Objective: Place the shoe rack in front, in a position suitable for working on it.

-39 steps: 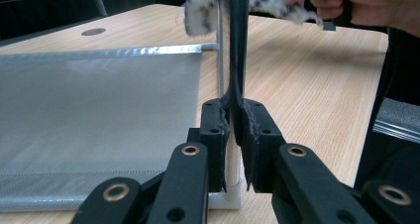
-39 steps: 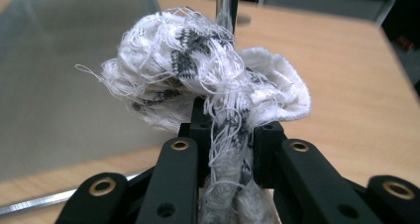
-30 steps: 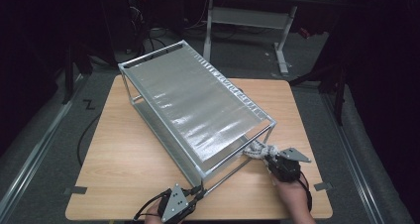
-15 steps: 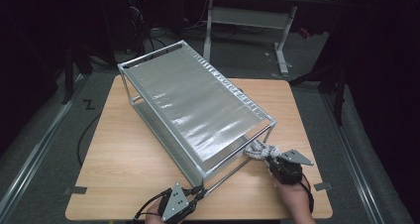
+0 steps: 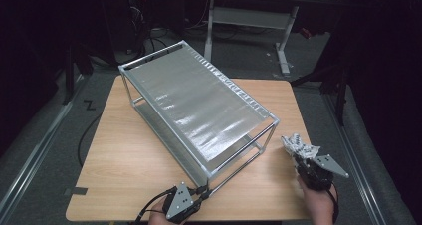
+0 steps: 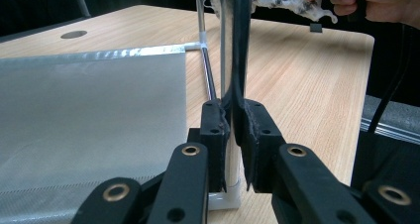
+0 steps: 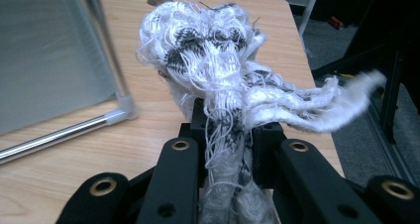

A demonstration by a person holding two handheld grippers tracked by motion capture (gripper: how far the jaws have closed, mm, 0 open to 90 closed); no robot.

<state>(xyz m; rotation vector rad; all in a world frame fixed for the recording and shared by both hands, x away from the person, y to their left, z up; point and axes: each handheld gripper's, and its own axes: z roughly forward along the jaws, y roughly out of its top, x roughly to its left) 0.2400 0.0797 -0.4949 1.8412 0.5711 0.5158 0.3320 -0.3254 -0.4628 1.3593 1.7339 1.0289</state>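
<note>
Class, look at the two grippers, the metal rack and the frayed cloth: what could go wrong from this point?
1. The left gripper is clamped on one thin corner post of the rack; a pull or twist could tip or skew the frame.
2. The right gripper pinches a frayed cloth whose loose threads could snag on the rack's corner.
3. The cloth hangs near the table's edge, so it could fall if released.

One camera overhead, one riding each gripper.
High view looks forward and down on the table; both gripper views sit low and close, sharing the rack corner.
</note>
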